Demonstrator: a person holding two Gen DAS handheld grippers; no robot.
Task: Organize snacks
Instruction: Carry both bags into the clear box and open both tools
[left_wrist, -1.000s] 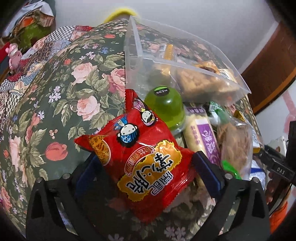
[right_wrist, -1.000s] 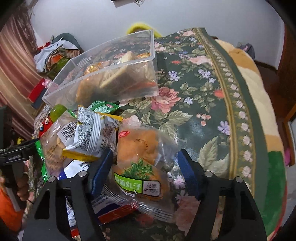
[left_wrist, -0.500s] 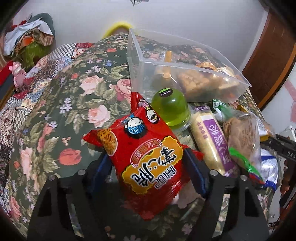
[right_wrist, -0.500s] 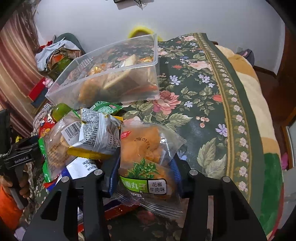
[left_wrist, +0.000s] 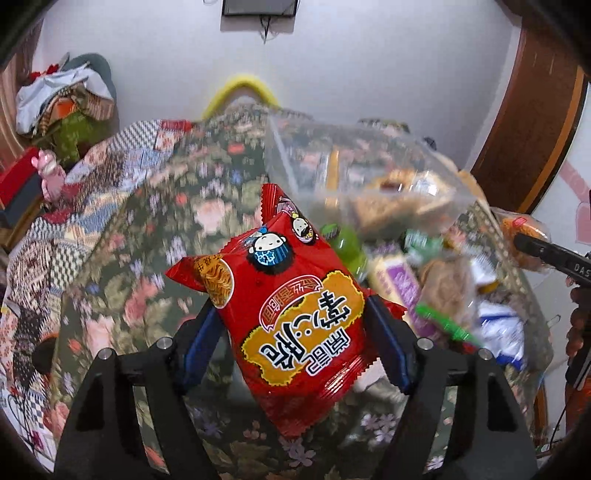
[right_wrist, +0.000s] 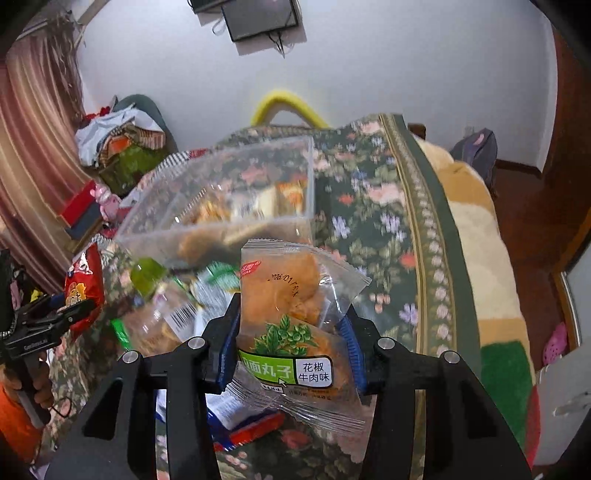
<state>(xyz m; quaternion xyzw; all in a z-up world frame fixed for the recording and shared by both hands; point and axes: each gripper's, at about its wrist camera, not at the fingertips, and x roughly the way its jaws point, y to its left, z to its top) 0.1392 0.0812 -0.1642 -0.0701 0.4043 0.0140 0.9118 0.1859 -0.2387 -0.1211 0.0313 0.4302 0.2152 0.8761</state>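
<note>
Two tools each grip a snack above the bed (right_wrist: 373, 221) with its dark floral cover. The left tool (left_wrist: 291, 325) is clamped on a red instant-noodle packet (left_wrist: 291, 314), blue pads pressing its two sides; the packet stands nearly upright and is lifted clear of the cover. The right tool (right_wrist: 291, 332) is closed on a clear bag of orange fried dough balls (right_wrist: 291, 314) with a green label, also held upright between its blue pads. Both tools point forward and slightly down toward a clear plastic bin (right_wrist: 236, 195) that sits on the bed just beyond them and already holds several wrapped snacks. Between the tools and the bin lies a loose pile of other packets, among them a green jelly cup (left_wrist: 345, 245) and a purple-labelled bar (left_wrist: 400, 284). From the right wrist view, the left tool appears at the left edge, held by a hand (right_wrist: 27, 387) below it.
</note>
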